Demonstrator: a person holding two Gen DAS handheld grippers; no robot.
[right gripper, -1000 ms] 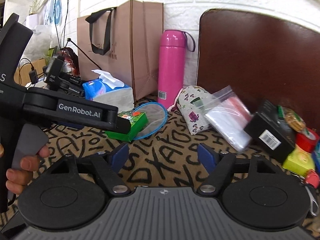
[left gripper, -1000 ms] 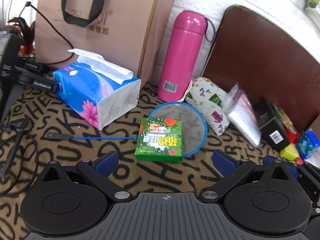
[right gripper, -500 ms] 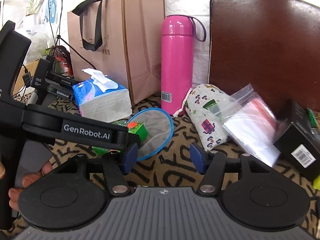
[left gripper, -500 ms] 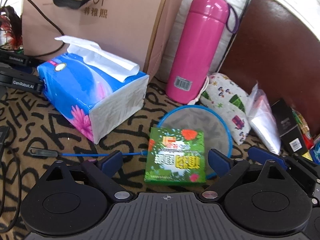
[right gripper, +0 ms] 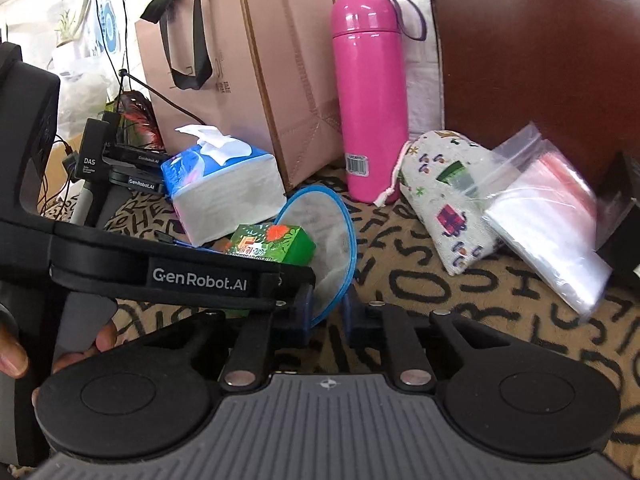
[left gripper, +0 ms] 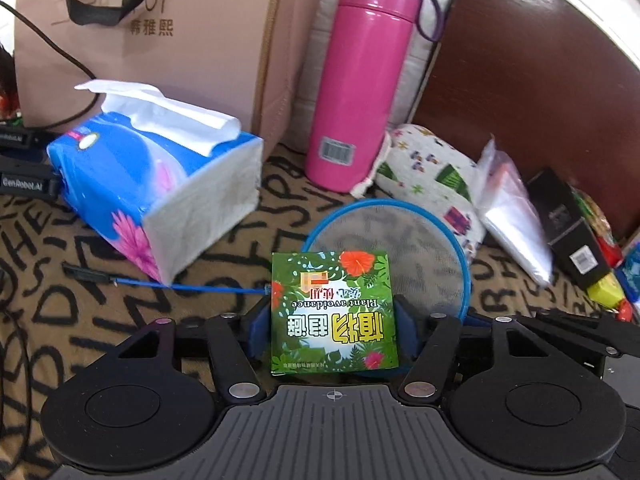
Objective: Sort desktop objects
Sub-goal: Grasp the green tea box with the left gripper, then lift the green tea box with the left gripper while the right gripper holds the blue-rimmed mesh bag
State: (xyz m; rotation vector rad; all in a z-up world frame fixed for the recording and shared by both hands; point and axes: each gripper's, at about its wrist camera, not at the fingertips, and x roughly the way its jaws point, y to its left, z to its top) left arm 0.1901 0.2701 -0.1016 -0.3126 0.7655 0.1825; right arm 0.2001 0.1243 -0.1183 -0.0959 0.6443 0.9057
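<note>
A green box (left gripper: 332, 312) with a leaf print lies on the lettered cloth, partly on a round blue-rimmed mesh net (left gripper: 420, 248). My left gripper (left gripper: 333, 330) is closing around the box, its blue pads against the box's two sides. In the right wrist view the box (right gripper: 276, 242) shows behind the left gripper's black side arm (right gripper: 200, 278). My right gripper (right gripper: 328, 314) is closing too. The net's near rim (right gripper: 326, 304) stands between its pads, and a gap still shows beside the right pad.
A blue tissue pack (left gripper: 152, 184), a paper bag (left gripper: 180, 40) and a pink flask (left gripper: 360, 80) stand behind. A patterned pouch (left gripper: 432, 176), clear zip bags (left gripper: 512, 216) and a black box (left gripper: 568, 220) lie to the right by a brown board (left gripper: 540, 80). A hand (right gripper: 12, 356) holds the left gripper.
Both grippers came forward and down. The left jaws narrowed from wide open onto the green box. The right jaws narrowed around the net's rim.
</note>
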